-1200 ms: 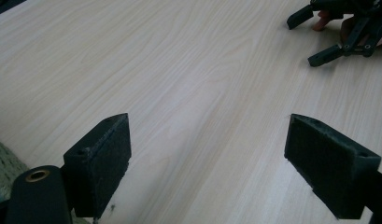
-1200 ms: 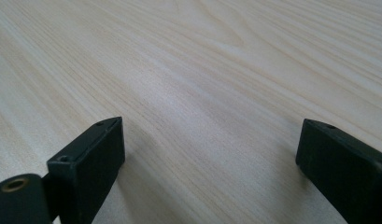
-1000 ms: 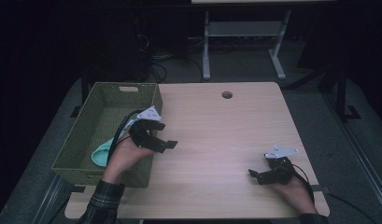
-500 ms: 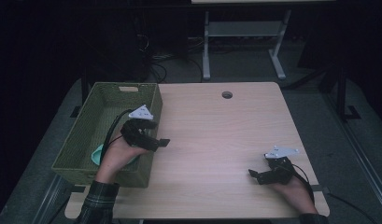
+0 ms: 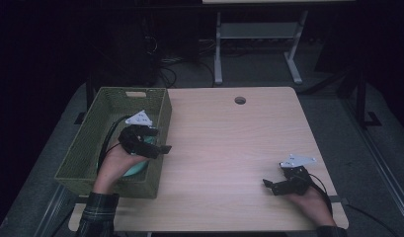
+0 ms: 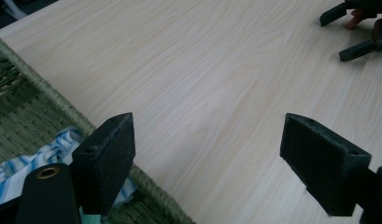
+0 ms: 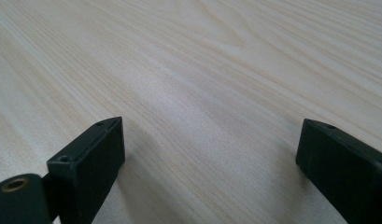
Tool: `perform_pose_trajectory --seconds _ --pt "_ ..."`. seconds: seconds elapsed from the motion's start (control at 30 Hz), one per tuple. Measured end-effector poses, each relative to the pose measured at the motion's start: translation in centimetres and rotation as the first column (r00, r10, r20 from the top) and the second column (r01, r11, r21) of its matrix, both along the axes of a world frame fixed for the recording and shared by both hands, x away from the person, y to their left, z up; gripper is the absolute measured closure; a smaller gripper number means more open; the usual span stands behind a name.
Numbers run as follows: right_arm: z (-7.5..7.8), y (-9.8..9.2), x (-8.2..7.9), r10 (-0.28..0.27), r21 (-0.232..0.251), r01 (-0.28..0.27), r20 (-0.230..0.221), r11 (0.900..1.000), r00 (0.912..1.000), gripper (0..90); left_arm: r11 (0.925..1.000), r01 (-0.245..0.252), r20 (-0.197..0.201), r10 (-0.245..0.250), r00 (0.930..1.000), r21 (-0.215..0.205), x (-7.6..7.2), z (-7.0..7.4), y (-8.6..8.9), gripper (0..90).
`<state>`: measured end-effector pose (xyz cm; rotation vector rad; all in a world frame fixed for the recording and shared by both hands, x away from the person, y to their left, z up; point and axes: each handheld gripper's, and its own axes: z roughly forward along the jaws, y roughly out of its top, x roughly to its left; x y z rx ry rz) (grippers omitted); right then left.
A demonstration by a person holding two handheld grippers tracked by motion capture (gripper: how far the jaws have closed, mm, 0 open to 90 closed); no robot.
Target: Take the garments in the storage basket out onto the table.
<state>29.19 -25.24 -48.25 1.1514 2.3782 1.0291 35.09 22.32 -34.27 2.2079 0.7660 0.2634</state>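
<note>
A green woven basket (image 5: 110, 183) stands on the left part of the light wooden table (image 5: 229, 138). Inside it lie a mint-coloured cloth (image 5: 136, 170) and a blue-and-white striped cloth (image 6: 55, 150), both partly hidden by my hand. My left gripper (image 5: 159, 143) hovers over the basket's right wall (image 6: 44, 95), open, with nothing between its jaws (image 6: 207, 135). My right gripper (image 5: 271, 186) rests low over the table near the front right corner, open and empty (image 7: 212, 140). It also appears at the top right of the left gripper view (image 6: 352, 30).
A round cable hole (image 5: 240, 100) sits near the table's far edge. Behind the table stands a white desk frame (image 5: 259, 34), with cables on the dark floor. A wide stretch of bare wood lies between the two grippers.
My left gripper has drifted left, from beside the basket's right wall to over it. The right gripper has not moved.
</note>
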Motion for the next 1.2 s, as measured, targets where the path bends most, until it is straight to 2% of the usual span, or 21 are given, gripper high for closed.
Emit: perform_pose_trajectory --seconds 0.5,0.97,1.2 --pt "0.0 0.0 0.0 0.000 0.000 0.000 0.000 1.000 1.0000 7.7 0.9965 -0.079 0.009 0.079 0.9968 0.028 0.1 0.0 2.7 20.1" --pt "0.0 0.0 0.0 -0.001 0.001 0.001 -0.001 1.000 1.0000 7.7 0.9913 -0.130 0.014 0.129 0.9915 0.022 0.3 -0.4 4.9 22.7" --pt "0.0 0.0 0.0 0.000 0.000 0.000 0.000 1.000 1.0000 7.7 0.9885 -0.141 0.033 0.140 0.9897 0.054 0.6 -1.0 5.6 23.0"
